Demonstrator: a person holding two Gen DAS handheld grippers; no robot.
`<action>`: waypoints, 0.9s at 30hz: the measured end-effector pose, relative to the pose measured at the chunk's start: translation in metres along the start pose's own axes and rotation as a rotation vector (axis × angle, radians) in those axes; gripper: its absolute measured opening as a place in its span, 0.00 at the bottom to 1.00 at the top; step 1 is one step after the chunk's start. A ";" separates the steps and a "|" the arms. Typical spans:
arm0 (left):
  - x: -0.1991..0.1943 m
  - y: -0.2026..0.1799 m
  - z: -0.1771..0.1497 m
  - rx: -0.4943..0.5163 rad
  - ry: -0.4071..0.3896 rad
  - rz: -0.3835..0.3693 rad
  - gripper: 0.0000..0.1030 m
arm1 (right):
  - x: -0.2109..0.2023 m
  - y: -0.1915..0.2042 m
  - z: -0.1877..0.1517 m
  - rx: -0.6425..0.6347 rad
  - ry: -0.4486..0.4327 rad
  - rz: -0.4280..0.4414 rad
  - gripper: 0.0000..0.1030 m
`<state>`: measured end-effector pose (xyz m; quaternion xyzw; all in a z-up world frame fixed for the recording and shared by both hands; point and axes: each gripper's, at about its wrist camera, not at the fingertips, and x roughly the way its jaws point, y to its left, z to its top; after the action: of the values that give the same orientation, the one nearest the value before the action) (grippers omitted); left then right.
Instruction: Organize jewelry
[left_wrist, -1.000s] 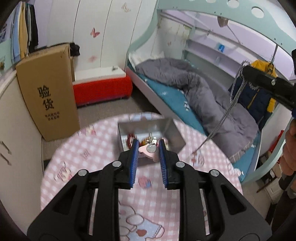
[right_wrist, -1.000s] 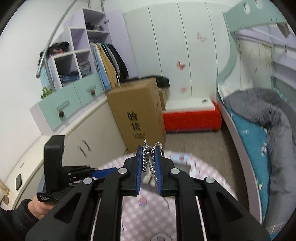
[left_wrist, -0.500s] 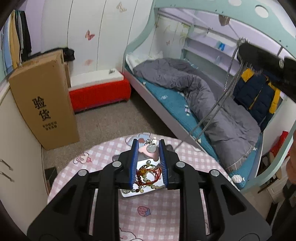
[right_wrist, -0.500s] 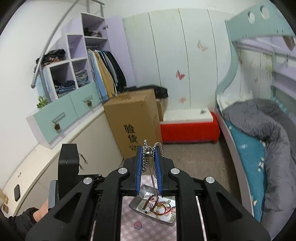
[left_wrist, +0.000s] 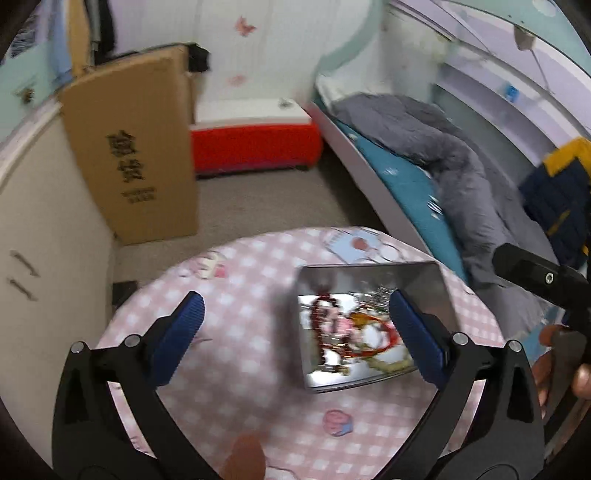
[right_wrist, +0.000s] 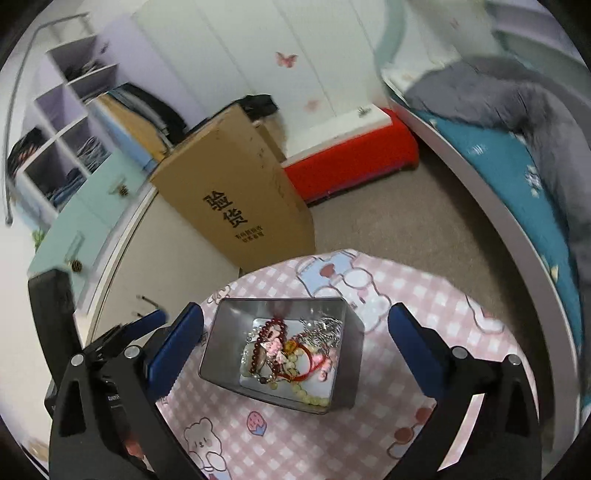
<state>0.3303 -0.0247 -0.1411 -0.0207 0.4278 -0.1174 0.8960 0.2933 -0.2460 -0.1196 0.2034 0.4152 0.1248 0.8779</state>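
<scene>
Both tongs stand wide open and hold nothing: the left tongs (left_wrist: 293, 321) hover above the round surface (left_wrist: 236, 354) with its pink checked cloth, and the right tongs (right_wrist: 295, 332) hover above the same surface. In the right wrist view the metal tin (right_wrist: 343, 369) sits on the cloth between the two blue pads (right_wrist: 177, 350), a little toward 12 o'clock from the middle of the surface. Inside the tin lies the jewelry (right_wrist: 291, 354) in a mixed heap: dark red beads, a red cord, pale beads and a silver chain at the 1 o'clock corner. In the left wrist view the tin is blurred and lies toward 2 o'clock, just beside the right pad. Behind the surface, at 11 o'clock, a cardboard box (right_wrist: 236, 195) stands upright on the floor.
</scene>
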 end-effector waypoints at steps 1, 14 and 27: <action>-0.005 0.002 -0.001 0.006 -0.016 0.019 0.94 | -0.003 0.000 0.000 -0.006 -0.008 -0.010 0.94; -0.138 -0.005 -0.031 0.071 -0.252 0.144 0.94 | -0.089 0.050 -0.034 -0.144 -0.179 -0.138 0.94; -0.267 -0.019 -0.090 0.036 -0.452 0.192 0.95 | -0.188 0.110 -0.123 -0.254 -0.347 -0.307 0.94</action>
<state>0.0954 0.0229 0.0075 0.0105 0.2141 -0.0316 0.9762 0.0746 -0.1905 -0.0112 0.0449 0.2656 0.0047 0.9630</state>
